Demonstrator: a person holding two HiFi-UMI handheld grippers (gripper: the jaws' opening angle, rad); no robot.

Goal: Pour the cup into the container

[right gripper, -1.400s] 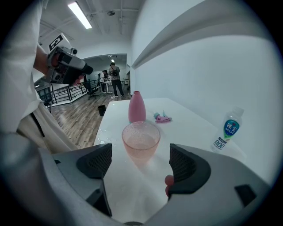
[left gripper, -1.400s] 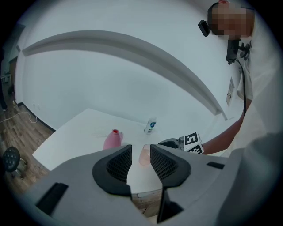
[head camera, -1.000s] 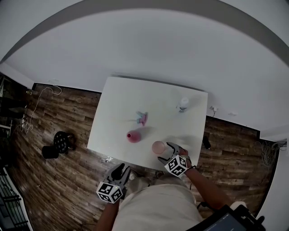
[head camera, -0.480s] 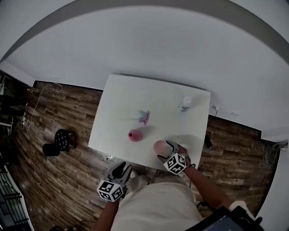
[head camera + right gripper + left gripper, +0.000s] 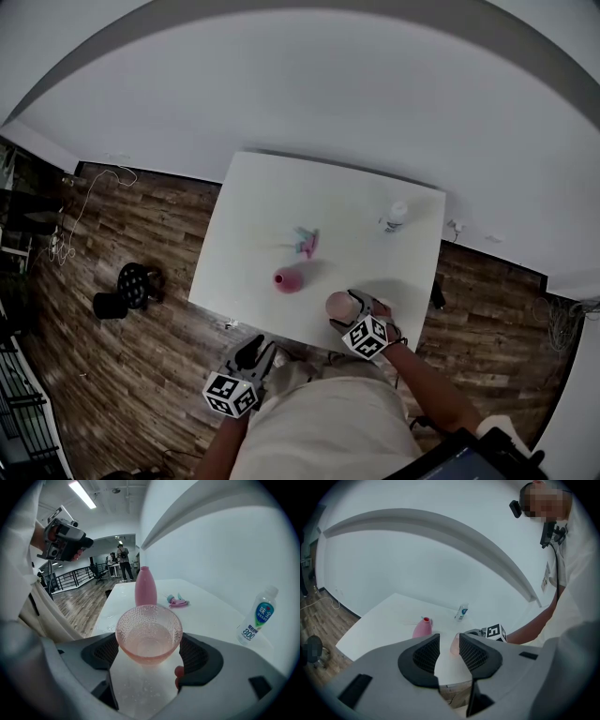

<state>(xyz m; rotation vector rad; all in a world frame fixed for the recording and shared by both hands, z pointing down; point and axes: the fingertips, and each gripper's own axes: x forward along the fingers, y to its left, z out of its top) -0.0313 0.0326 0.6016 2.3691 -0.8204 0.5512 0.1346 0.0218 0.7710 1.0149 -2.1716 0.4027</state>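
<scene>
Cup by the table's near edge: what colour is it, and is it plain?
Translucent pink cup, covered in small raised dots; clearest in the right gripper view.

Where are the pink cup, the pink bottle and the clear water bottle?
pink cup (image 5: 149, 634), right gripper view, inner wall
pink bottle (image 5: 145, 590), right gripper view, body
clear water bottle (image 5: 260, 616), right gripper view, label

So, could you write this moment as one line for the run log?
cup: upright on table, between right gripper jaws, grip unclear | left gripper: open, empty | pink container: untouched
</scene>
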